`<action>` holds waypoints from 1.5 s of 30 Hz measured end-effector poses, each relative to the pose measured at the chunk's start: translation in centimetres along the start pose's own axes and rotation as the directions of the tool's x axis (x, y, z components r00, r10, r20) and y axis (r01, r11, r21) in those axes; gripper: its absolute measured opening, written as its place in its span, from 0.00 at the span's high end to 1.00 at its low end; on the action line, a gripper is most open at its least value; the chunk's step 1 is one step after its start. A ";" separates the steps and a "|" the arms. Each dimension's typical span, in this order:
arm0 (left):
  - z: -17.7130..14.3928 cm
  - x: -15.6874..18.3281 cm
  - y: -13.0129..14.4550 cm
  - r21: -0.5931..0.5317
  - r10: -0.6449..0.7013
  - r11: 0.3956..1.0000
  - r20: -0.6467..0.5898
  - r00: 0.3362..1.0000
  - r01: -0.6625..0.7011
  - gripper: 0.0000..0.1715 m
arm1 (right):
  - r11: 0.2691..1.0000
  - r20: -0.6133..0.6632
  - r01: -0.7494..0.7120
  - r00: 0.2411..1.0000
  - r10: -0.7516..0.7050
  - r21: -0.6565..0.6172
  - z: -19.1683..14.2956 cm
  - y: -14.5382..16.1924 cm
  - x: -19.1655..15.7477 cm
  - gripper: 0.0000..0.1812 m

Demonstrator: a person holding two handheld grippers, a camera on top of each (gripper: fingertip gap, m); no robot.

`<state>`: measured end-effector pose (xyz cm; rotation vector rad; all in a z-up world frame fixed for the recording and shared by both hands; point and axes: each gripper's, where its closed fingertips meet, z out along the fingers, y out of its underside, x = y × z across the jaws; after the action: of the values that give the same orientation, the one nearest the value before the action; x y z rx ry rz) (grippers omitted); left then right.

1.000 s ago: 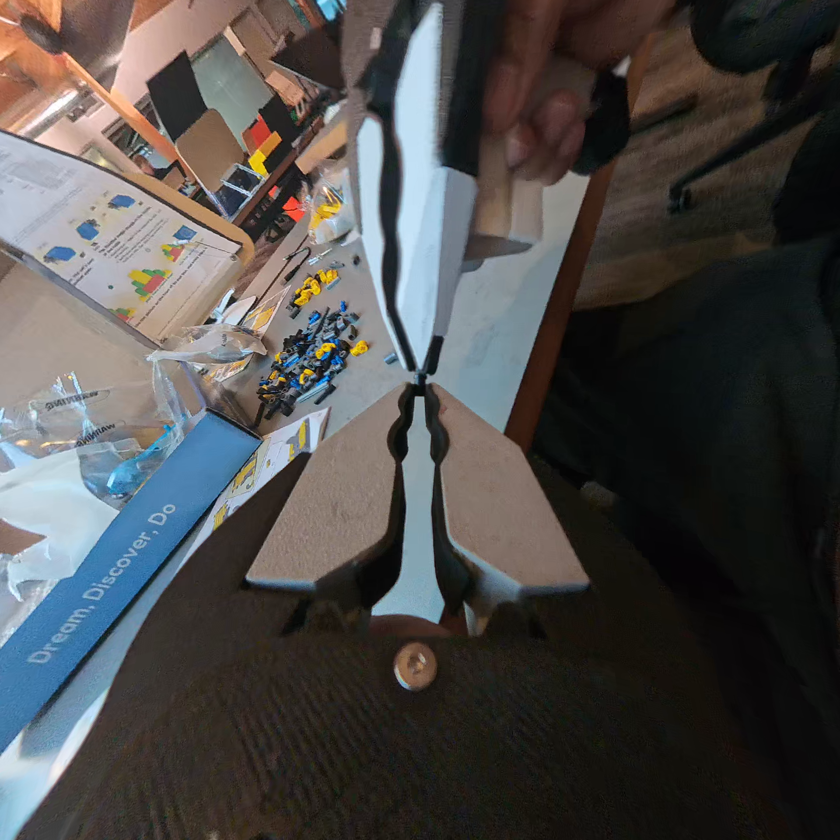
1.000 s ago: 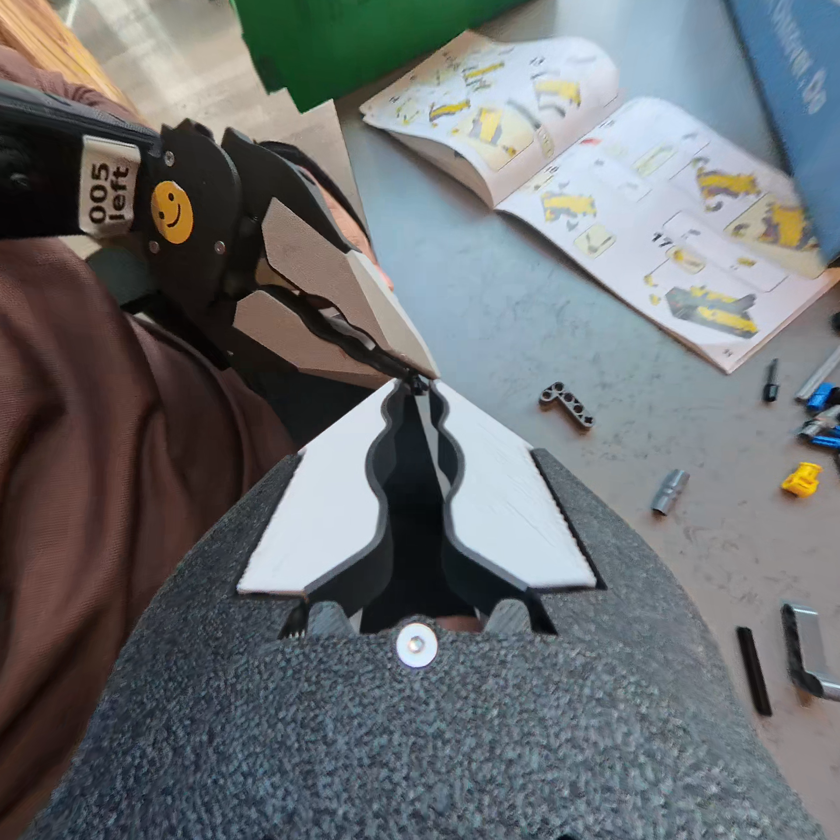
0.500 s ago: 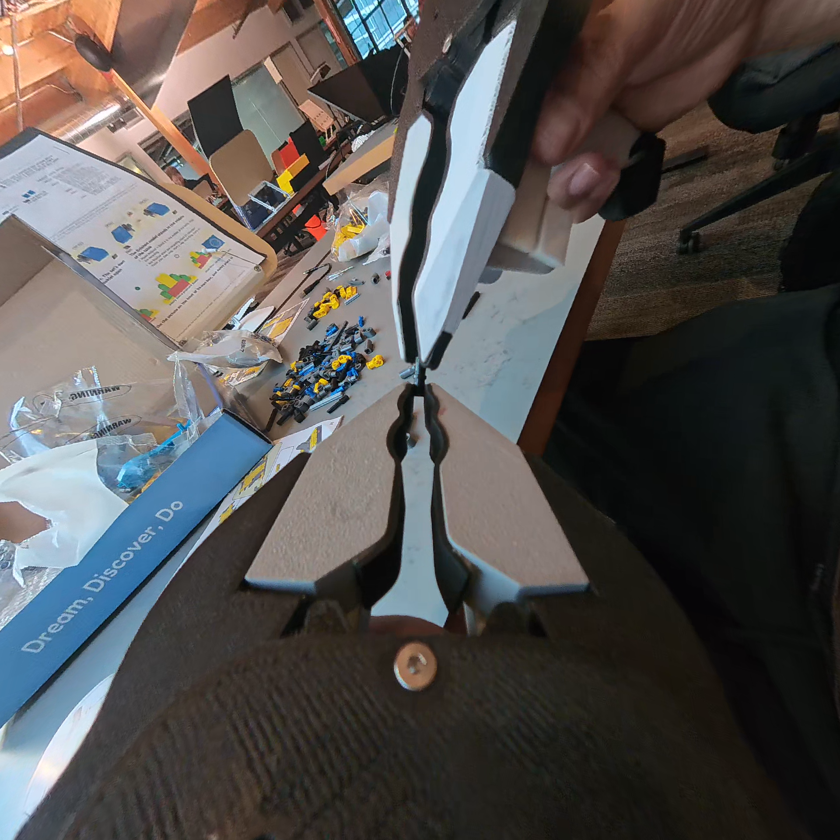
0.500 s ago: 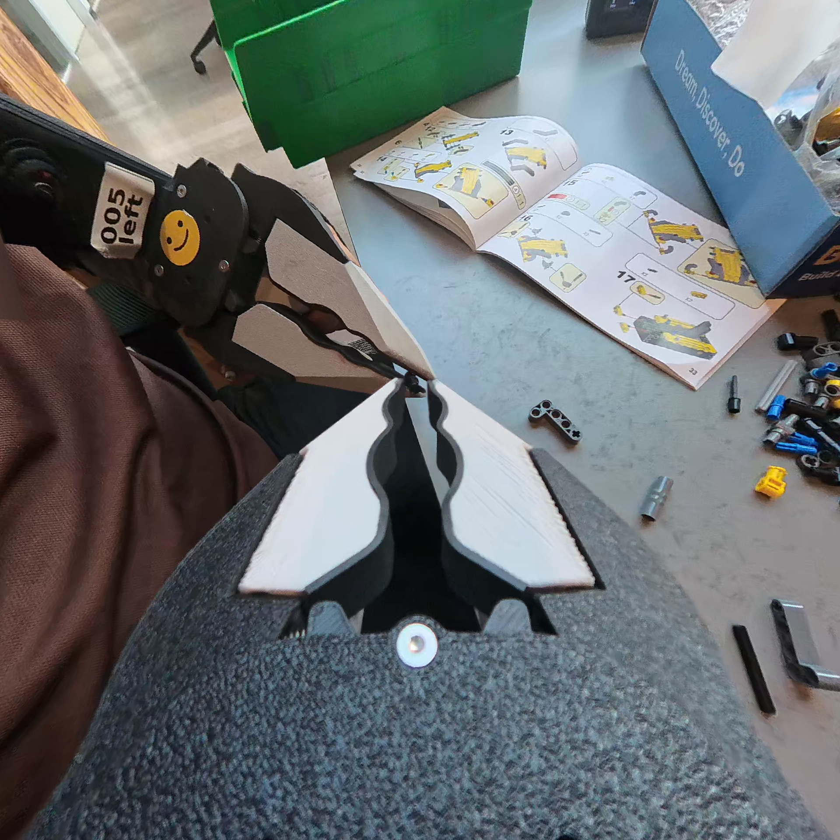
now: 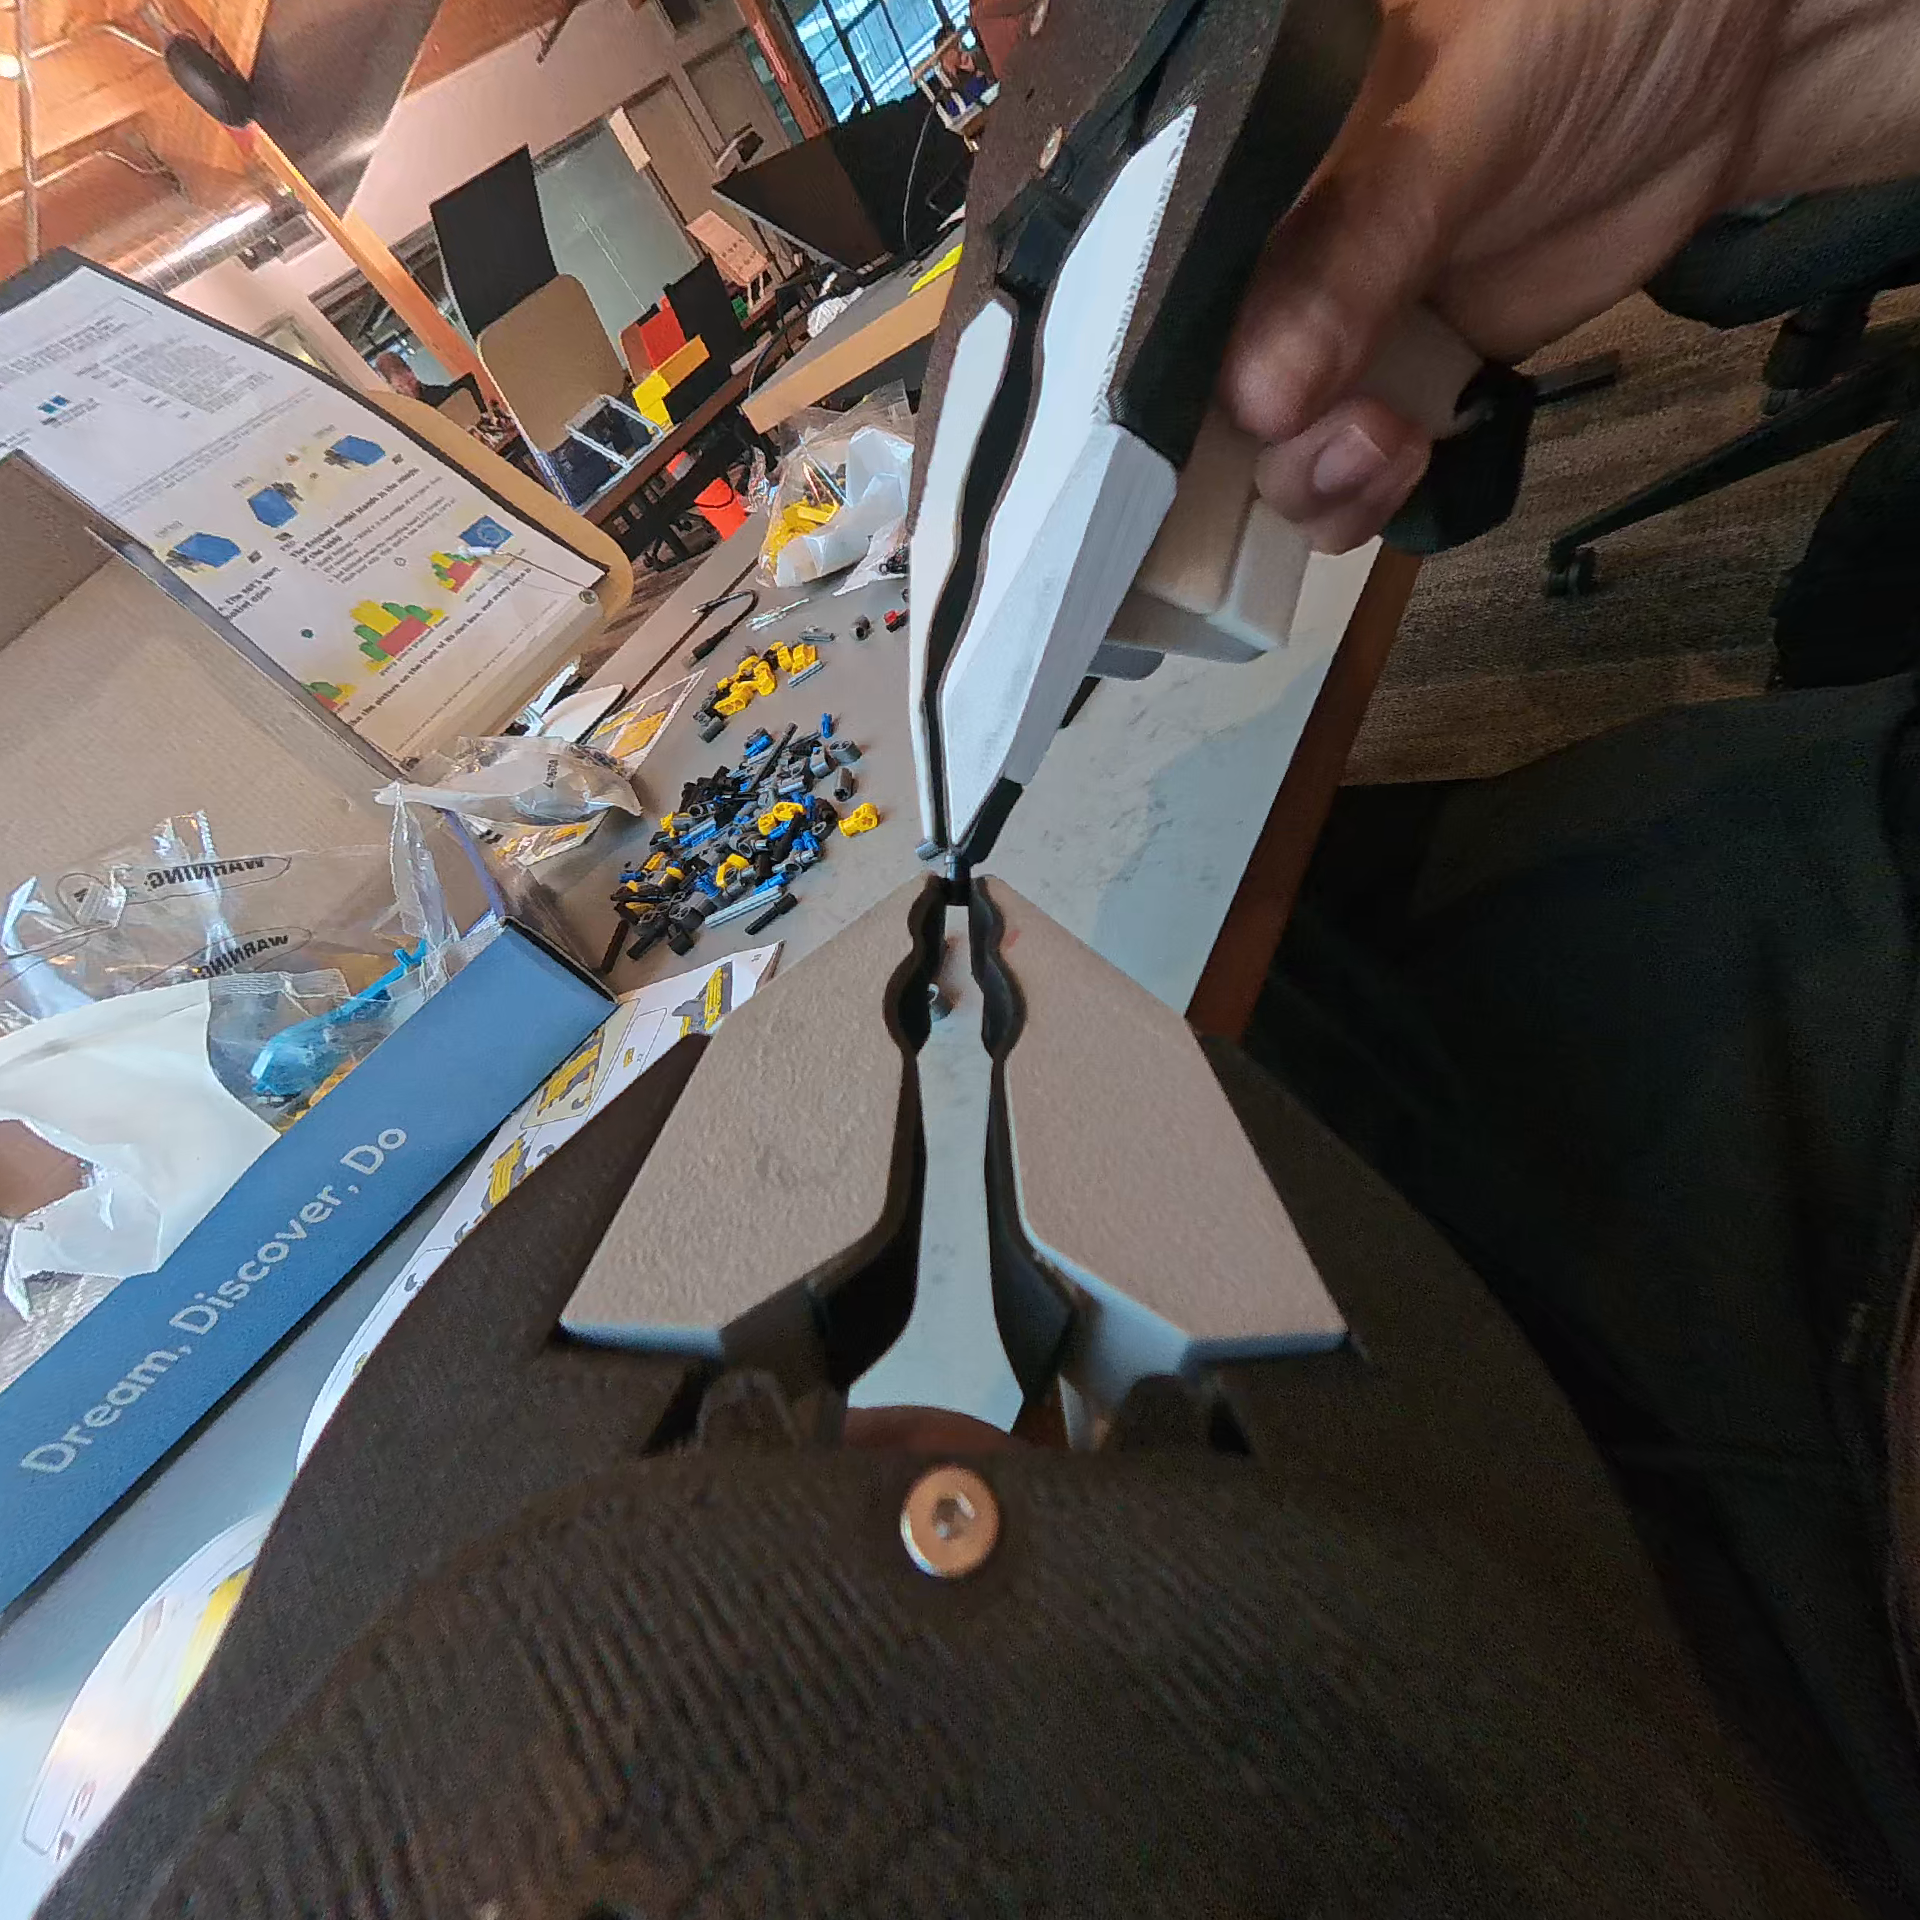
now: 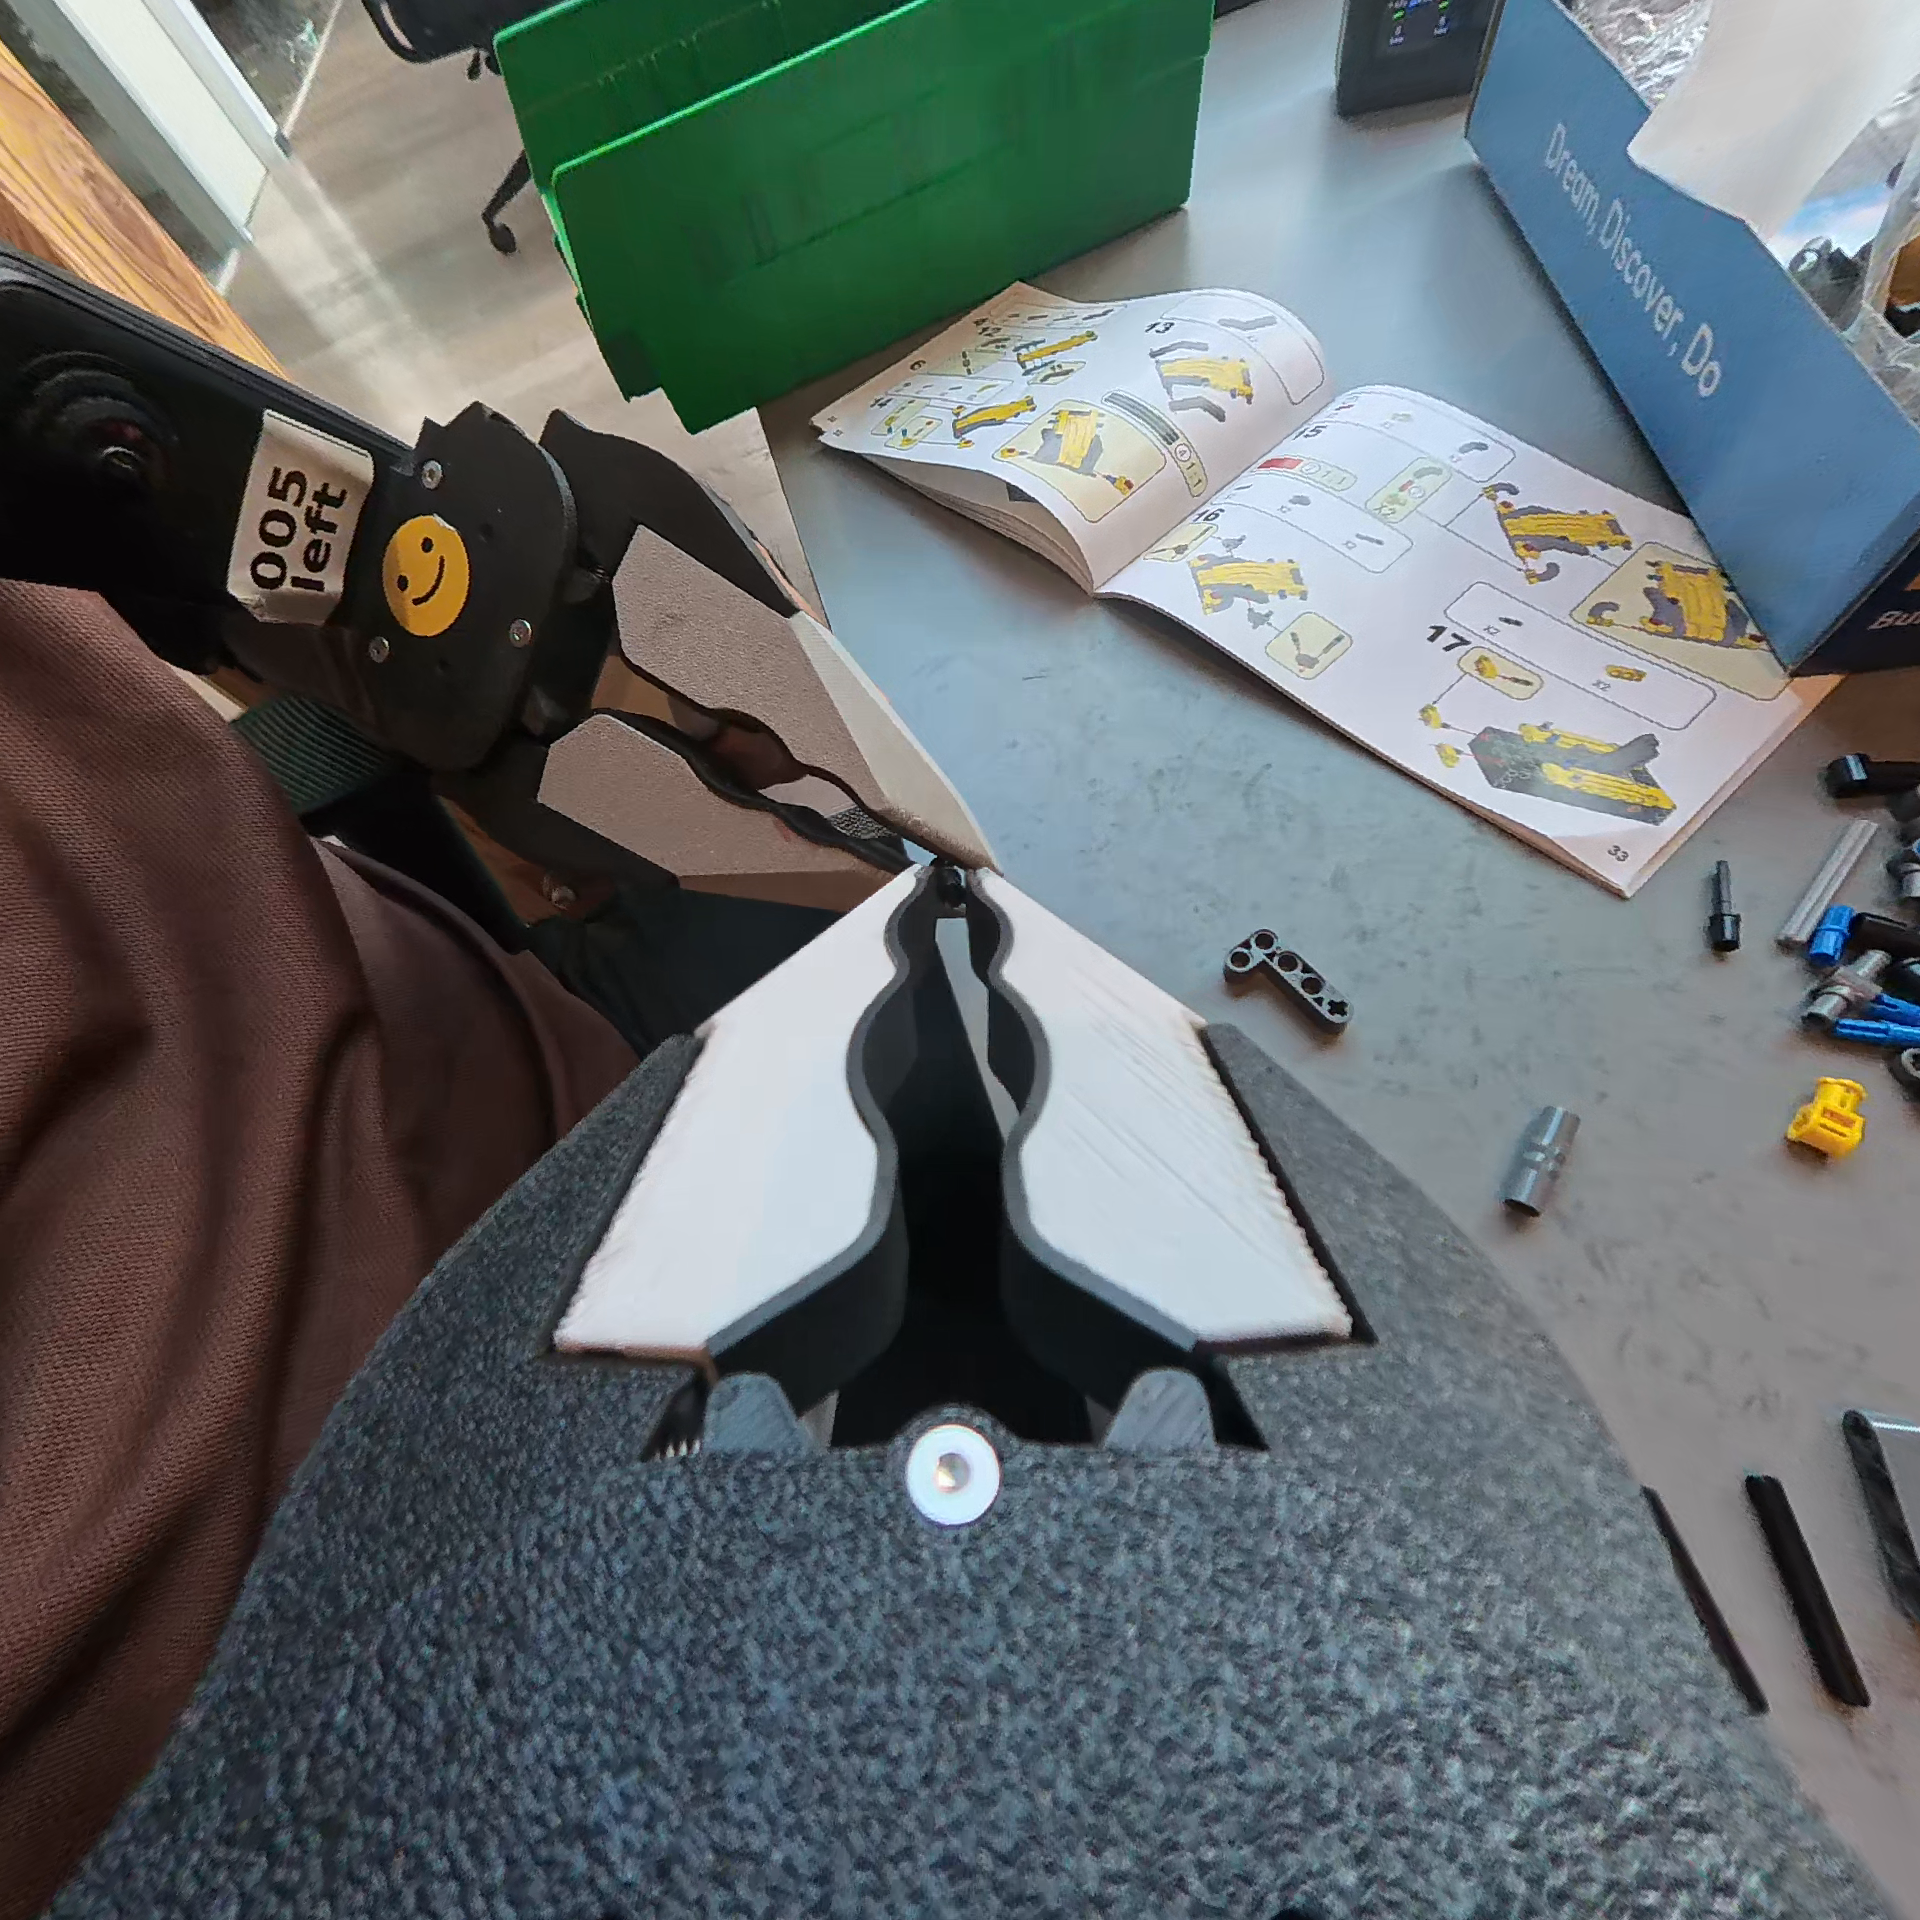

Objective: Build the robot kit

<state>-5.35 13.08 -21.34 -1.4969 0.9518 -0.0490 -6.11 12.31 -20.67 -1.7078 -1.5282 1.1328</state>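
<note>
A: While both tools meet tip to tip off the near edge, what is the largest item?

B: Grey speckled desk [image 6: 1195, 790], wooden-edged. Next, green plastic bins [image 6: 862, 177] at its far side, and a blue cardboard box [image 6: 1662, 343] holding clear plastic bags [image 5: 239, 935].

A: Then?

B: Open white instruction booklet [image 6: 1340, 582] with yellow model diagrams, lying flat, one corner touching the box.

A: The tools?

B: Left tool [image 5: 951, 883], grey-padded fingers on a black body: closed down narrow on a small dark pin-like piece [image 6: 948, 881]. Right tool [image 6: 945, 883], white-padded fingers: also narrow, pinching the same piece from the opposite side. A hand [image 5: 1538, 208] grips its handle.

A: So the piece sits where?

B: Between both pairs of fingertips, above the desk's edge. Its exact shape is too small to tell.

A: Smaller stock?

B: Heap of loose black, blue, yellow and grey plastic building parts [image 5: 748, 831]; beside the right tool, apart from the heap, a black angled beam with holes [image 6: 1288, 982], a grey cylindrical connector [image 6: 1540, 1158], a yellow connector [image 6: 1827, 1117] and a black axle rod [image 6: 1806, 1590].
</note>
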 end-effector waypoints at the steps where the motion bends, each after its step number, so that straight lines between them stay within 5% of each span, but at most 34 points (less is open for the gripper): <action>1: 0.0 0.0 0.0 0.000 0.000 1.000 -0.001 1.000 0.000 0.99 | 1.000 0.008 -0.007 1.000 0.007 0.005 0.0 0.0 0.0 0.98; 45: 1.0 1.0 2.6 -0.115 -0.303 0.950 -0.123 0.945 0.289 0.90 | 0.992 -0.186 -0.107 0.975 0.118 0.068 -1.0 1.8 6.0 0.98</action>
<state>-5.49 13.73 -24.22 -1.7345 0.8408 -0.3345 -4.45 18.02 -22.97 -1.8261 -1.2847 1.0260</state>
